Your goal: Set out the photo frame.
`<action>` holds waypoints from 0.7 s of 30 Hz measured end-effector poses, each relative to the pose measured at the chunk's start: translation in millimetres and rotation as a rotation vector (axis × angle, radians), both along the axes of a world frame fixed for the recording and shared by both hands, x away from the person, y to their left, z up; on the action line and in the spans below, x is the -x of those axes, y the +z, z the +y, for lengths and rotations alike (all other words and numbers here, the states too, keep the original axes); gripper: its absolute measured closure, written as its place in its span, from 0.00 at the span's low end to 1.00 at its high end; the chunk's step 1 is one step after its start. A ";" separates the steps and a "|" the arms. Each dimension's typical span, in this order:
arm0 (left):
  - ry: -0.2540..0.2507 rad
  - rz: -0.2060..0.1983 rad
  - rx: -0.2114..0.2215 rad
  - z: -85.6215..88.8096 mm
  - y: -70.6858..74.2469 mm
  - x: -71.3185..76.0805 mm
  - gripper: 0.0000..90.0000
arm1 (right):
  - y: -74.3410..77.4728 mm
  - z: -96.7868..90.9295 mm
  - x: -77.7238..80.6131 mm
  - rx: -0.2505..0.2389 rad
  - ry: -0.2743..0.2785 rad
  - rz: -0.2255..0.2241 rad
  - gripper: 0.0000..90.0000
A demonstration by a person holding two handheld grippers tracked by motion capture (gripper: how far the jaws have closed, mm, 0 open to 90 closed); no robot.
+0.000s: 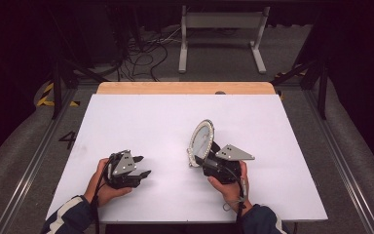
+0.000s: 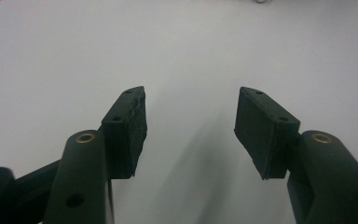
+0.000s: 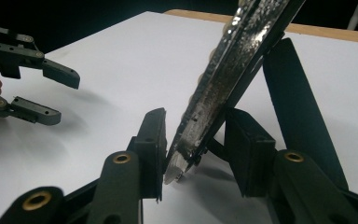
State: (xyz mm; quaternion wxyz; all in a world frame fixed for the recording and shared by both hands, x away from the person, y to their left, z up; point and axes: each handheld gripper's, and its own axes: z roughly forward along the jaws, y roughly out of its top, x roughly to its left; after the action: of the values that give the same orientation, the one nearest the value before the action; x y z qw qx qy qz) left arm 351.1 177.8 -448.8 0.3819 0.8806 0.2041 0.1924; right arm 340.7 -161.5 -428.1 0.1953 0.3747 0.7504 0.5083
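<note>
This is looking like a lab or recording studio set up for test work rather than a home. A white-topped table with a pale wooden far edge (image 1: 185,88) is standing inside a frame of dark metal rails (image 1: 39,151), with black curtains hanging around it. Tangled black cables (image 1: 141,53) are lying on the grey carpeted floor (image 1: 214,78), yellow-and-black hazard tape (image 1: 46,95) is marking it, and a grey metal stand (image 1: 221,36) is waiting beyond.

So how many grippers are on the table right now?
2. The empty left gripper sits open near the white table's front left; the right gripper grips an oval bead-rimmed mirror front centre.
</note>
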 end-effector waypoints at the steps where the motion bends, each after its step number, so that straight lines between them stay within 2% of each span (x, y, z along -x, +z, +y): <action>1: -0.005 -0.006 -0.002 0.1 1.5 -0.7 0.49 | -0.2 -1.1 -0.6 -0.009 0.005 0.005 0.69; 3: -0.014 -0.019 -0.015 0.1 3.3 -1.2 0.49 | -0.4 -1.9 -0.9 -0.013 0.007 0.008 0.71; 6: -0.010 -0.029 0.013 -1.3 9.3 -7.0 0.48 | -0.2 -6.4 -3.9 -0.020 0.029 0.027 0.78; 9: -0.016 -0.015 0.047 -5.9 12.1 -13.1 0.46 | -0.4 -9.3 -5.7 -0.033 0.042 0.042 0.78; 11: -0.024 -0.008 0.063 -11.1 14.8 -17.6 0.43 | 0.0 -9.5 -6.2 -0.034 0.046 0.045 0.78; 15: -0.081 0.012 0.124 -23.7 21.5 -23.8 0.39 | 0.2 -12.4 -8.4 -0.058 0.060 0.071 0.79; 17: -0.087 0.004 0.131 -30.6 23.8 -25.7 0.33 | 0.8 -13.2 -9.1 -0.054 0.069 0.073 0.79; 21: -0.115 0.010 0.141 -47.9 25.6 -32.9 0.32 | 2.0 -15.5 -10.8 -0.053 0.086 0.087 0.79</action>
State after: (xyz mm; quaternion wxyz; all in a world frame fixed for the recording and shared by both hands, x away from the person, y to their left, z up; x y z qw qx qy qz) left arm 384.1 129.9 -423.3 0.4522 0.8629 0.1680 0.1506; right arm 351.5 -177.0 -426.1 0.1306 0.3687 0.7599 0.5192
